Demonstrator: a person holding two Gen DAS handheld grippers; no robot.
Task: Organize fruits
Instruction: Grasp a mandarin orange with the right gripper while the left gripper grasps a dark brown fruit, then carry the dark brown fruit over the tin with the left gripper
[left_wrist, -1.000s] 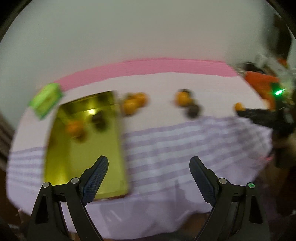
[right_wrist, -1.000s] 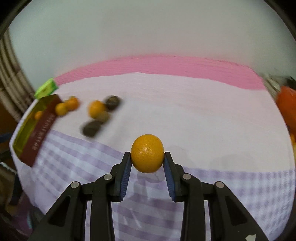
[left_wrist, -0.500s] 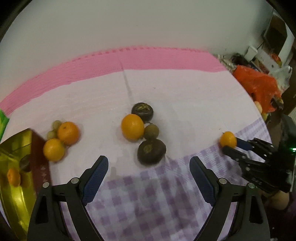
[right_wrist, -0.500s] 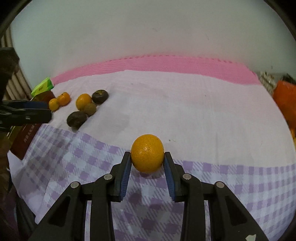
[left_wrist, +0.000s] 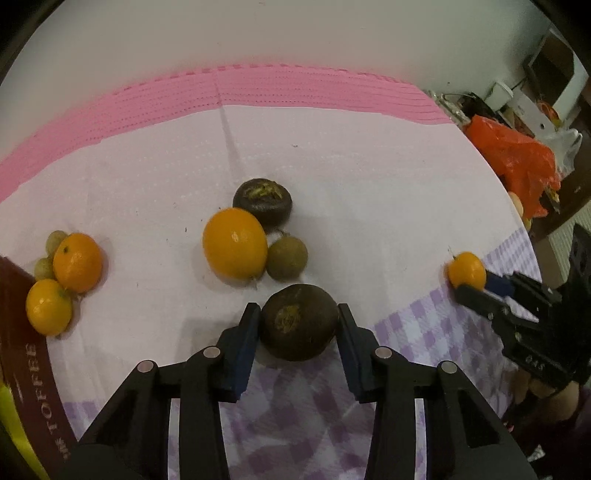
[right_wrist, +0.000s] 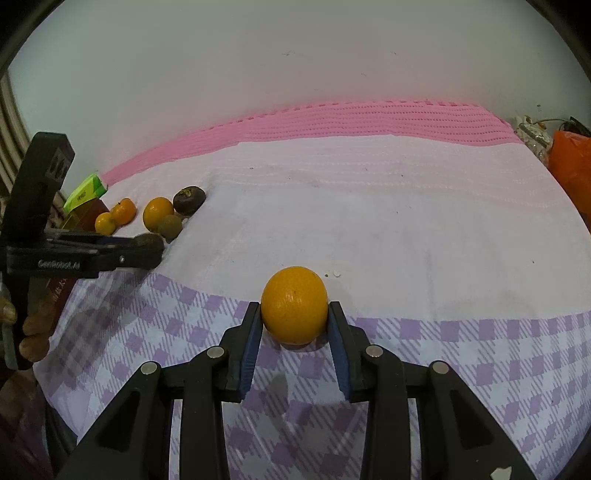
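Observation:
My left gripper (left_wrist: 298, 325) is shut on a dark brown round fruit (left_wrist: 298, 326) resting on the cloth. Just beyond it lie a large orange (left_wrist: 234, 242), a small greenish-brown fruit (left_wrist: 287, 257) and a second dark brown fruit (left_wrist: 262, 201). Two small oranges (left_wrist: 77, 262) (left_wrist: 48, 306) with small green fruits (left_wrist: 55, 240) lie at the left by the gold tin (left_wrist: 33, 398). My right gripper (right_wrist: 294, 321) is shut on an orange (right_wrist: 294, 304) over the checked cloth; it also shows in the left wrist view (left_wrist: 466, 270).
A pink mat (left_wrist: 258, 85) runs along the wall at the back of the table. An orange plastic bag (left_wrist: 517, 162) and clutter sit off the table's right edge. A green packet (right_wrist: 85, 192) lies behind the tin. The person's hand (right_wrist: 33, 332) holds the left gripper.
My left gripper swung right from the tin, moved in on the fruit cluster and closed on the near dark brown fruit. My right gripper kept holding its orange, nearly still.

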